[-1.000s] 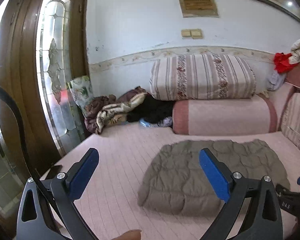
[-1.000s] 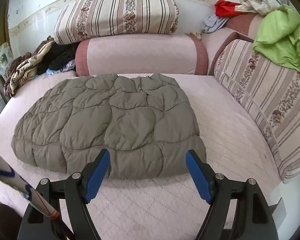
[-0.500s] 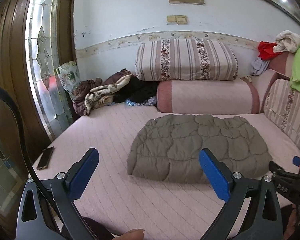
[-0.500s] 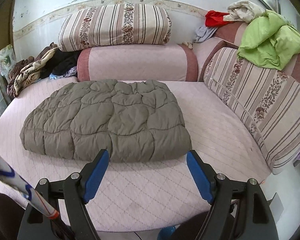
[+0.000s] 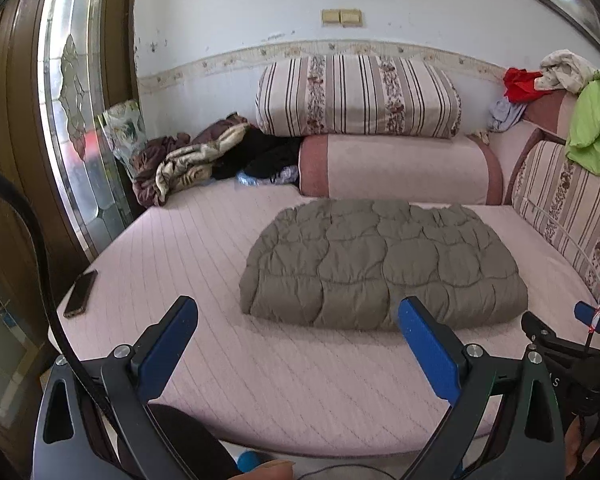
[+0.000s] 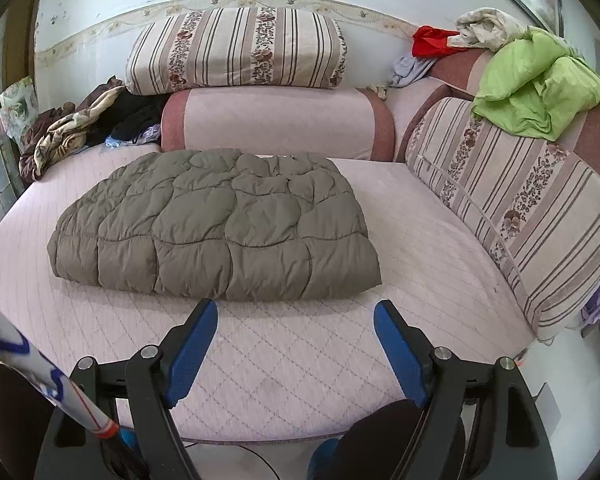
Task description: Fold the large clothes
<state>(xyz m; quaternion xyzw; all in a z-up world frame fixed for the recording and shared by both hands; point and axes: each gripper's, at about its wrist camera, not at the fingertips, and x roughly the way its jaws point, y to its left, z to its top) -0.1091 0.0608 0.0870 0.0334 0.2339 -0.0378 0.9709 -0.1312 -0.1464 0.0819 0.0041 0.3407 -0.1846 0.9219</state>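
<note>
Far left there's a phone (image 5: 81, 293) lying near the edge of the pink quilted mattress (image 5: 204, 248), right by the glass-panelled door (image 5: 74, 120). Next over, a heap of rumpled blankets (image 5: 180, 160) sits in the back corner against the wall.

The left gripper (image 5: 298, 344) hangs over the front edge of the mattress with its blue fingers (image 5: 168, 348) spread wide, gripping nothing. Just past it, pretty much centre of the mattress, lies the grey-brown puffer jacket (image 5: 380, 264), folded into a thick flat bundle, not touching either gripper. Behind it a pink bolster (image 5: 400, 168) runs along the wall with a striped floral cushion (image 5: 356, 96) stacked on top.

The right gripper (image 6: 294, 344) is also short of the jacket's near edge, fingers (image 6: 400, 356) wide apart and empty.

On the right side, another striped cushion (image 6: 516, 208) leans along the mattress edge, with a lime green cloth (image 6: 536, 88) dumped on top of it, plus a red cloth (image 6: 430, 40) and a whitish one (image 6: 484, 28) further back.
</note>
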